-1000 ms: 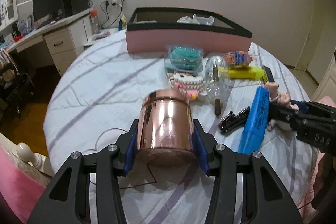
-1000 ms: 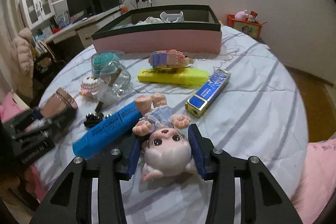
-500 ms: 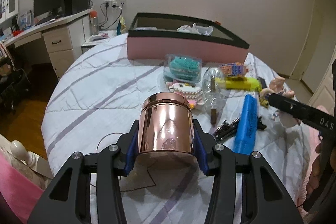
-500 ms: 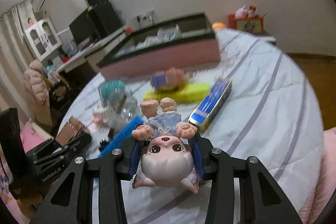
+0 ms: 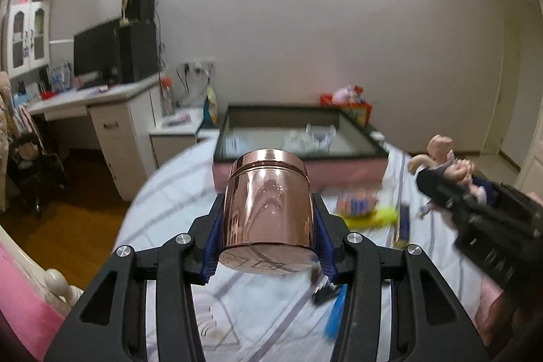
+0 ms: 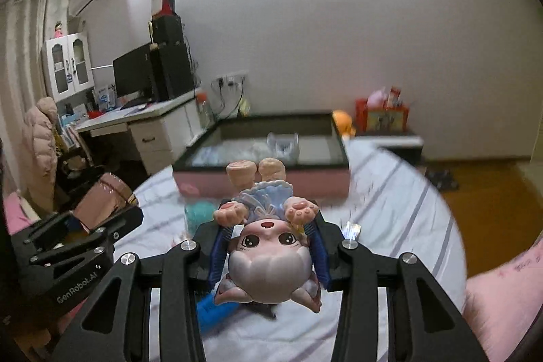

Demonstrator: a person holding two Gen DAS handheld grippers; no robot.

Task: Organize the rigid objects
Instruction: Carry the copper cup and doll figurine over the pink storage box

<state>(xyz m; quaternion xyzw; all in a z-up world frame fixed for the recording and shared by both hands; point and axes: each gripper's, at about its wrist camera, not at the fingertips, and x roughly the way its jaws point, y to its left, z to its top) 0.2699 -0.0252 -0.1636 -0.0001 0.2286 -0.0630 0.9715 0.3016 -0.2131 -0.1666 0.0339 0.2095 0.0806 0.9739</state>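
Note:
My left gripper (image 5: 268, 236) is shut on a shiny rose-gold tin (image 5: 268, 202) and holds it up above the bed. My right gripper (image 6: 268, 246) is shut on a small doll (image 6: 268, 246) with a grey-white head, held upside down in the air. The pink storage box (image 5: 298, 155) with a dark rim stands open at the far end of the bed, ahead of both grippers; it also shows in the right wrist view (image 6: 261, 158). The right gripper with the doll (image 5: 451, 165) shows at the right of the left wrist view. The left gripper with the tin (image 6: 101, 202) shows at the left of the right wrist view.
On the striped bed (image 5: 176, 192) lie a yellow case (image 5: 380, 216), a colourful brick toy (image 5: 356, 201), a blue box (image 5: 336, 314) and a teal item (image 6: 198, 212). A white desk (image 5: 112, 111) with a monitor stands at the left. A crumpled clear wrapper (image 6: 281, 145) lies in the box.
Both grippers have lifted their objects off the bed and risen, moving toward the pink box. The view now tilts up to the wall and ceiling.

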